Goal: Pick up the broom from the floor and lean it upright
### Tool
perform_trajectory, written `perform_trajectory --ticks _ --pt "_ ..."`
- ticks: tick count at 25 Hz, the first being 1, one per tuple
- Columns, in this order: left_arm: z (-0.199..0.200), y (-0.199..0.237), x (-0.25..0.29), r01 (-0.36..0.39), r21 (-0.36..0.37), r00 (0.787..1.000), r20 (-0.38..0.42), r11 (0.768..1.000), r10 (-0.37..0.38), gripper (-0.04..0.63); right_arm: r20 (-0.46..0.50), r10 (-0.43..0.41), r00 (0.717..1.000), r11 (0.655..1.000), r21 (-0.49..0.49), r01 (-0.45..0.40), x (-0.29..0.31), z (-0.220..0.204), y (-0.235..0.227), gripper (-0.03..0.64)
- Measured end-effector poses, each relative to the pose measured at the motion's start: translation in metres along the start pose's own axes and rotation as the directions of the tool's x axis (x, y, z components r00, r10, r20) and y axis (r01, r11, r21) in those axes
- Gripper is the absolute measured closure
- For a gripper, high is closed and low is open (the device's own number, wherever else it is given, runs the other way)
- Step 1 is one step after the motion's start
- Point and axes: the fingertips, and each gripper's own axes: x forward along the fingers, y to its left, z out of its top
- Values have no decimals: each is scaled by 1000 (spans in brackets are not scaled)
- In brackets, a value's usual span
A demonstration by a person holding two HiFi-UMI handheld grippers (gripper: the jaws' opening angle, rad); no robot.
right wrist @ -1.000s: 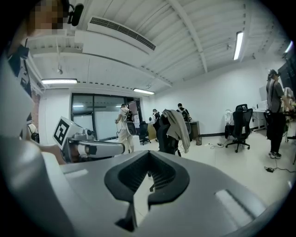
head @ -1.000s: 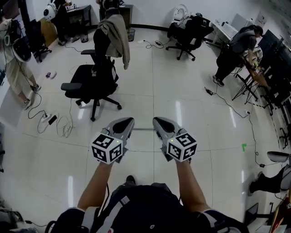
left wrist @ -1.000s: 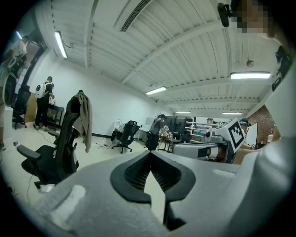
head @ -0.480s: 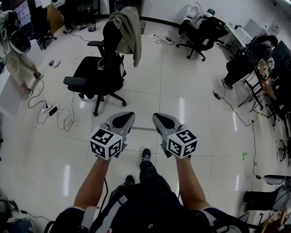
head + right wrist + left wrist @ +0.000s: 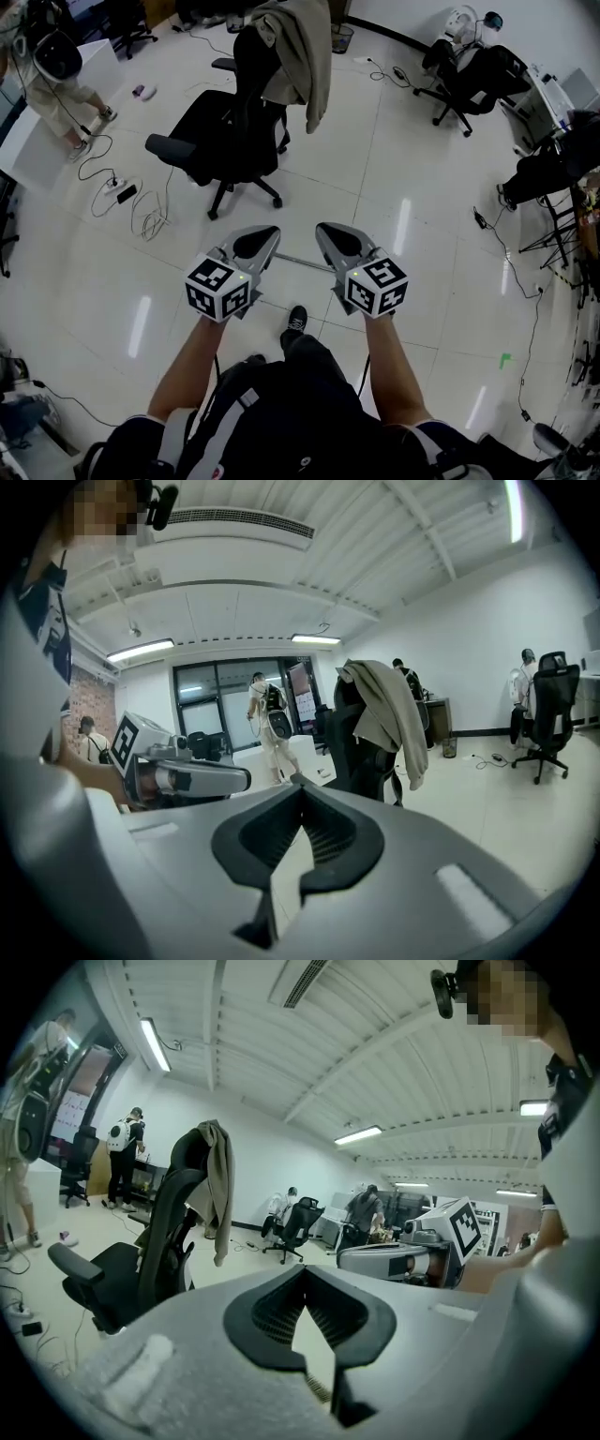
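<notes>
I can make out no broom in any view. My left gripper (image 5: 263, 234) and right gripper (image 5: 330, 234) are held side by side in front of my body, above the glossy white floor. Each is shut with nothing between its jaws: the tips meet in the left gripper view (image 5: 305, 1270) and in the right gripper view (image 5: 300, 786). A thin grey bar (image 5: 302, 263) shows between the two grippers in the head view; I cannot tell what it is. Each gripper also appears in the other's view, the right gripper (image 5: 412, 1255) and the left gripper (image 5: 178, 776).
A black office chair (image 5: 234, 131) draped with a beige jacket (image 5: 302, 42) stands just ahead to the left. Cables and a power strip (image 5: 127, 192) lie on the floor at left. Another chair (image 5: 469, 70) is far right. People stand at far left (image 5: 61, 80) and right (image 5: 553, 169).
The draped chair and the floor have slid nearer in the head view as I walk forward. Both grippers keep their side-by-side pose and stay shut.
</notes>
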Motion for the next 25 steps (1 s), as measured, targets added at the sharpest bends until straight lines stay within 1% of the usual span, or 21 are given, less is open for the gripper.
perform_trajectory --ticks 3,7,11,14,17,19,20,23,25 --pt "-4 17 5 -72 -7 997 -36 997 72 595 -23 71 997 997 1 -71 21 -6 -8 614" --pt "-15 43 7 -160 -31 984 -77 987 157 595 -61 152 987 988 -10 -153 51 -16 -13 614" --pt "-36 73 4 -227 -52 969 -116 973 220 595 -109 206 972 978 -16 -209 79 -28 -14 614" --pt "-56 101 1 -269 -62 955 -146 961 258 595 -163 232 959 970 -36 -241 102 -40 -12 614" --pt "-86 129 2 -297 -91 944 -176 951 278 595 -232 263 937 958 -54 -282 130 -59 -10 614" --pt "-108 141 6 -307 -123 941 -192 944 280 595 -283 292 914 946 -56 -320 144 -78 -11 549" --pt "-118 148 7 -311 -131 938 -200 941 282 595 -302 304 903 940 -58 -336 153 -87 -12 545" --pt "-149 181 9 -328 -124 927 -233 936 294 595 -342 322 883 929 -68 -364 192 -116 -15 541" --pt "-174 209 6 -345 -122 918 -252 931 308 595 -382 327 865 919 -85 -385 223 -145 -15 543"
